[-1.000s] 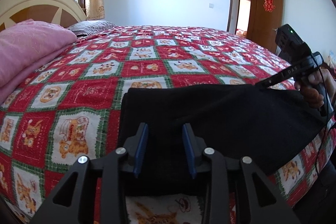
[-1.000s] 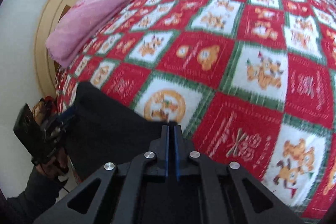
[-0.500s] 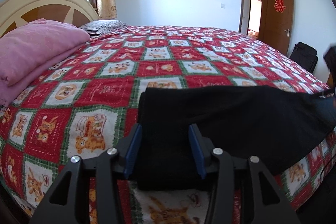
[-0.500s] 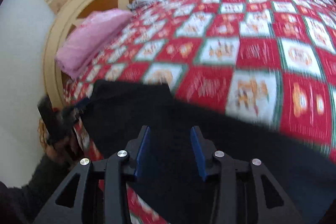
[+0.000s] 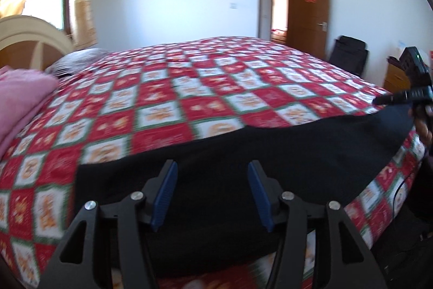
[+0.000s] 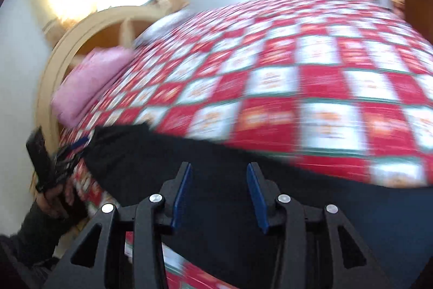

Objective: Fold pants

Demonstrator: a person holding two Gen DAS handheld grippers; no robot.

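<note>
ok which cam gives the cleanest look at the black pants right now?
Left wrist. The black pants lie as a long strip along the near bed edge, mostly sharp, from the left gripper to the right gripper. Right wrist shows them too, but heavily motion-blurred.

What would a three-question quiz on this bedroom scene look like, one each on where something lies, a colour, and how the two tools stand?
1. Where do the pants lie?
A. on the floor
B. along the near edge of the bed
C. on the pink blanket

2. What colour are the pants?
A. black
B. white
C. pink

3. How do both tools stand?
A. both clamped on cloth
B. one open, one shut
C. both open

Answers: 1 B, the pants stretch along the near edge of the bed, apart from the pink blanket. 2 A, they look black in both views. 3 C, the left tool and right tool each show a wide gap between blue fingers.
</note>
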